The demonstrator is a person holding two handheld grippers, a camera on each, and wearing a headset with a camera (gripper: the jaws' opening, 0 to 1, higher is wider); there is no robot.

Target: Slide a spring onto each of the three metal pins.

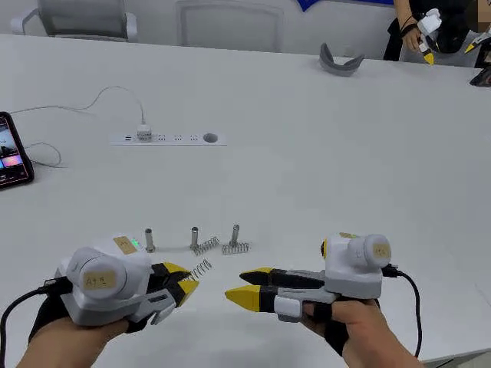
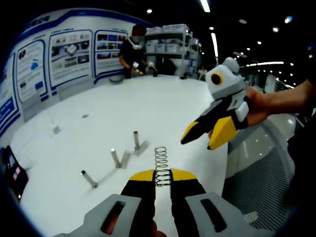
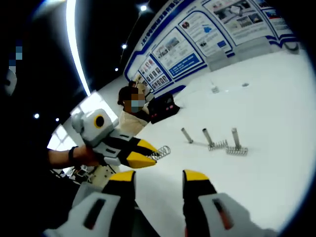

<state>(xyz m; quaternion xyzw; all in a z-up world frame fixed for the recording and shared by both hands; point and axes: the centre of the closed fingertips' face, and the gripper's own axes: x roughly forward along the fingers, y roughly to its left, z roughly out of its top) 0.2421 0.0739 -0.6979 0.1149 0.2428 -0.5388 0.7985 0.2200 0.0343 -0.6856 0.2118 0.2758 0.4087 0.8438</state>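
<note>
We are holding the left gripper at seven o'clock in the head view. Its yellow-tipped jaws are pressing together on the lower end of a spring, which is sticking out toward one o'clock from the tips, off the table. In the left gripper view that coil is rising toward twelve o'clock from between the tips.

We are holding the right gripper at five o'clock, jaws spread and gripping nothing, tips pointing toward nine o'clock at the left gripper, near it but apart.

At twelve o'clock from the gap between the grippers, three pins are standing upright in a row. The left pin is standing alone. A second spring is lying on the table at the foot of the middle pin, toward four o'clock. A third spring is lying flat at six o'clock of the right pin.

A power strip is lying farther up at eleven o'clock, and a phone at nine o'clock.
</note>
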